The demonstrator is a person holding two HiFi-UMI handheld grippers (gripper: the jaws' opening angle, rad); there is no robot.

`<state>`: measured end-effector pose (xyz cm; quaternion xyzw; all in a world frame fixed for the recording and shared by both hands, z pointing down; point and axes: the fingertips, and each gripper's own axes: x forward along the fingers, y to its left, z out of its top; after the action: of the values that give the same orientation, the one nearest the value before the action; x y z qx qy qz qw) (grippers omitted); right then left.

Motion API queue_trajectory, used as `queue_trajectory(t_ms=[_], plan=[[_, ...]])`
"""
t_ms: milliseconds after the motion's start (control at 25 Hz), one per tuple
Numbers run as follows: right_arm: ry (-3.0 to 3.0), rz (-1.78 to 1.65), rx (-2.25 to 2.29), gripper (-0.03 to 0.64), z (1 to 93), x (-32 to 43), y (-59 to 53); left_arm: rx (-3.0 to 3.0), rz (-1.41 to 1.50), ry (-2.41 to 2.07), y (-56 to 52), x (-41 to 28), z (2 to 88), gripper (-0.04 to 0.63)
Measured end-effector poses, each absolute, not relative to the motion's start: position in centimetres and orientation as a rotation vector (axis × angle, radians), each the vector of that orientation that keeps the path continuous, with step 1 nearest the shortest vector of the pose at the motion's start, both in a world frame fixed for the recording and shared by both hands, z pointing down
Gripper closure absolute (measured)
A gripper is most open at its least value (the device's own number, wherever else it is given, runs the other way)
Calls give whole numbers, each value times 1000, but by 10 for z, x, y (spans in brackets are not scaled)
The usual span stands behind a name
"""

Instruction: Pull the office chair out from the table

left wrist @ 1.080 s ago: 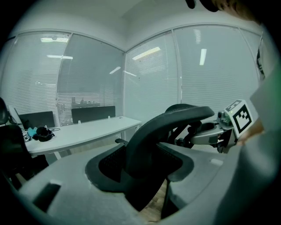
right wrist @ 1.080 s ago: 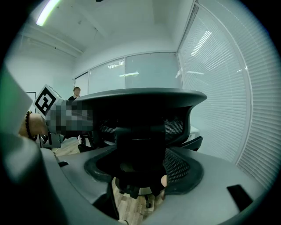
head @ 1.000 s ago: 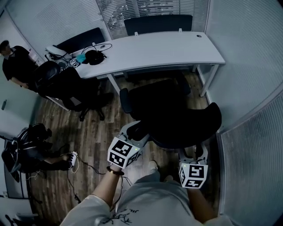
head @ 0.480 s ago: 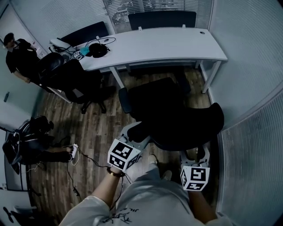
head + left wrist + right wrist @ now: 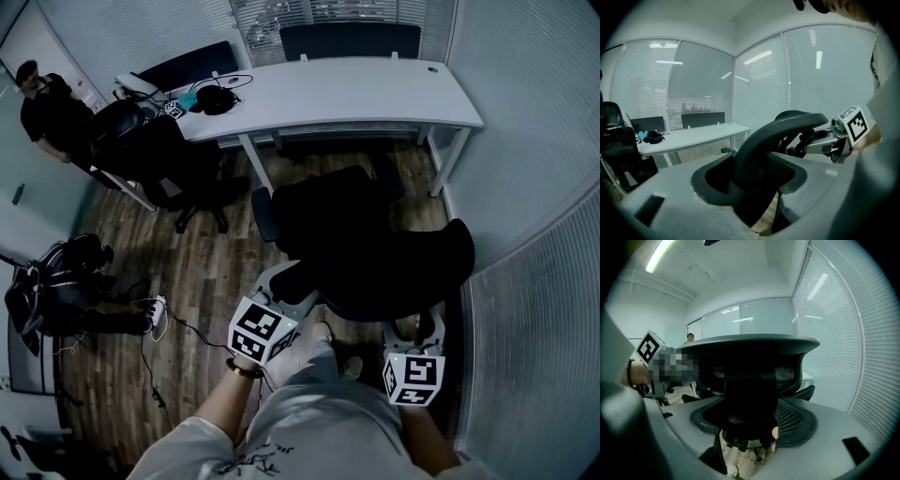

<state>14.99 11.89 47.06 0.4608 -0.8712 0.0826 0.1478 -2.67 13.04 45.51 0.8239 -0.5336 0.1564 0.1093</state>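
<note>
Pull looks mostly done: office chair [image 5: 347,234] sits mid-frame, seat clear of the table [image 5: 375,94] at top, left gripper [image 5: 284,279] and right gripper [image 5: 412,323] both clamped on its top edge, probably only release left.

Office chair [image 5: 366,244]: black throughout, mesh-patterned back. Desk [image 5: 375,94] beyond the chair: white top and legs. Floor [image 5: 206,272] left of the chair: brown wood planks. Left gripper [image 5: 291,281] and right gripper [image 5: 417,323] at the chair's back: grey, cubes patterned in black-and-white squares. Blinds [image 5: 534,309] right of the chair: pale grey, finely striped.
</note>
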Motion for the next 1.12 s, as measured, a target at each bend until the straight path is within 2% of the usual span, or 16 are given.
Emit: queue_trajectory(t_ms=[1120], plan=[[-2538,243,1217,344,464,159,136,2353,390,-1678,164,-24,447,370]])
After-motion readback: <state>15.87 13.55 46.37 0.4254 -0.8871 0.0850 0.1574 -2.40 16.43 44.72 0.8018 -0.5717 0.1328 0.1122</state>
